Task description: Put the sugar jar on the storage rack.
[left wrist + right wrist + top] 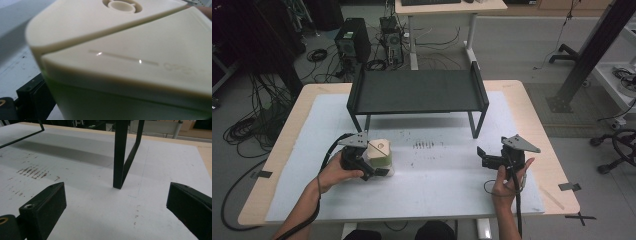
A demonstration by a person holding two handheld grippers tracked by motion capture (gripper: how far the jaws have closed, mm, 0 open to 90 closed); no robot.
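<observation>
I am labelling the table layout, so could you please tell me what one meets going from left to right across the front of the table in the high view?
Left gripper → cream lidded plastic container → rust-coloured scuff marks → right gripper.

Cables (249,127) are sprawling over the grey floor (512,45); computer towers (353,42) are standing beside a second desk (449,7) beyond.

Container (379,152) sits on mat (437,190), front-left, w/ left gripper (374,170) around it. Shelf rack (417,92) stands behind, mid-table. Right gripper (489,157) front-right, well apart from container.
</observation>
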